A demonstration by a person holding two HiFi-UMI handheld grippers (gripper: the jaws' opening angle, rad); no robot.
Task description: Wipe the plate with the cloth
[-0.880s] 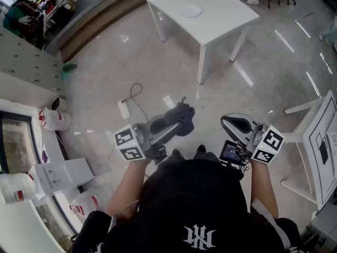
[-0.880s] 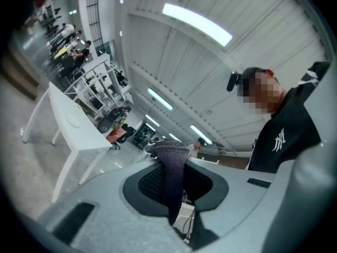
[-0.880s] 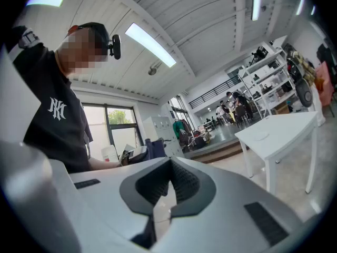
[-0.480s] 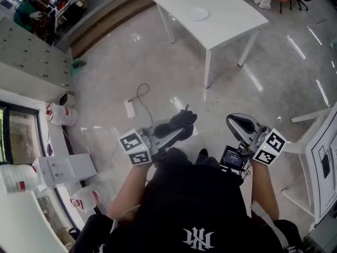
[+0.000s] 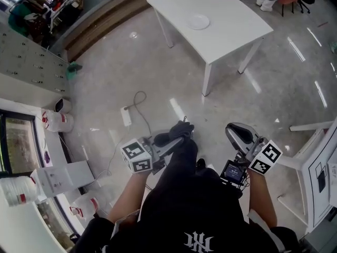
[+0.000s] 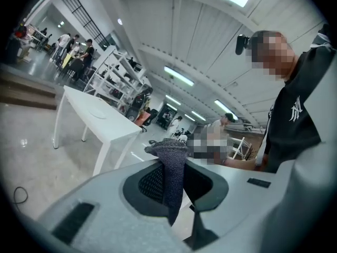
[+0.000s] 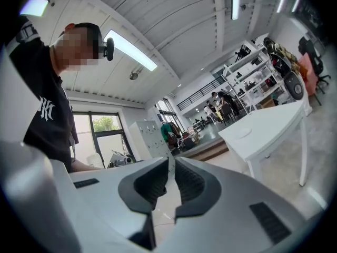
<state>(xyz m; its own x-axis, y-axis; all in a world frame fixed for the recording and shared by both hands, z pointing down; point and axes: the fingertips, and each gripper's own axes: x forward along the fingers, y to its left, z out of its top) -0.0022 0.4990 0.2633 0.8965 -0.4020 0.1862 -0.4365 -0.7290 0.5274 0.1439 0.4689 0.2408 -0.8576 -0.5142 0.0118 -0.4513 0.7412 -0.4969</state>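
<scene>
A white plate [image 5: 199, 21] lies on a white table [image 5: 231, 30] far ahead of me across the floor; the same plate [image 6: 97, 112] shows small in the left gripper view and the plate [image 7: 243, 134] in the right gripper view. My left gripper [image 5: 181, 132] is shut on a dark grey knitted cloth [image 5: 178, 132], which sticks up between its jaws as the cloth [image 6: 171, 178]. My right gripper [image 5: 235, 131] is held level beside it, shut with nothing between its jaws [image 7: 172, 173]. Both grippers hang in the air near my body, well short of the table.
A glossy stone floor lies between me and the table. A power strip with cable [image 5: 126, 115] lies on the floor to the left. White cabinets and jugs [image 5: 58, 121] line the left side, and another white table [image 5: 321, 167] stands at the right. People stand far off by shelves [image 6: 73, 54].
The view has advanced toward the table, which now sits lower and larger in the head view. Both grippers keep their pose relative to my body, the cloth still gripped.
</scene>
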